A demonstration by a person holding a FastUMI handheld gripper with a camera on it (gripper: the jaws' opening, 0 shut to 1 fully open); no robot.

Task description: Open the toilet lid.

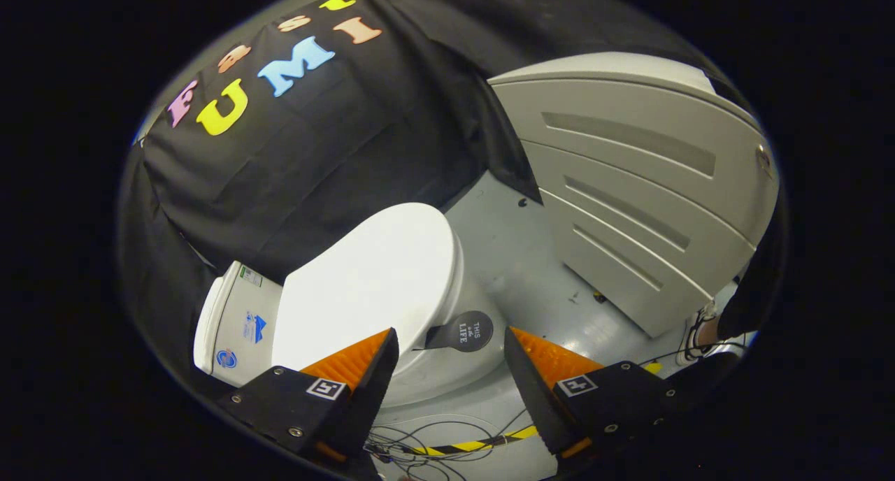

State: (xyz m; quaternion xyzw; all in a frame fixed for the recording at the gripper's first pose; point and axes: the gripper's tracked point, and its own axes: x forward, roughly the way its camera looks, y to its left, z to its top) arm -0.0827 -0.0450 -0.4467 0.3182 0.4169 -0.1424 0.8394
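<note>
A white toilet (447, 369) stands on the grey floor just ahead of my fingers, its lid (370, 285) lying closed and flat. Its tank (234, 324) sits behind the lid against the black cloth wall. A dark round handle tab (465, 331) sticks out from the lid's side, in the gap between my two fingertips and a little beyond them. My gripper (451, 338) is open, held above the toilet's front, with nothing between its fingers. One finger overlaps the lid's near edge in the view.
A large grey ribbed panel (629, 194) leans beyond the toilet on the far side of the floor. Loose cables (433, 442) and a yellow-black striped tape (482, 442) lie on the floor below my fingers. A person's shoe (699, 334) stands by the panel's corner.
</note>
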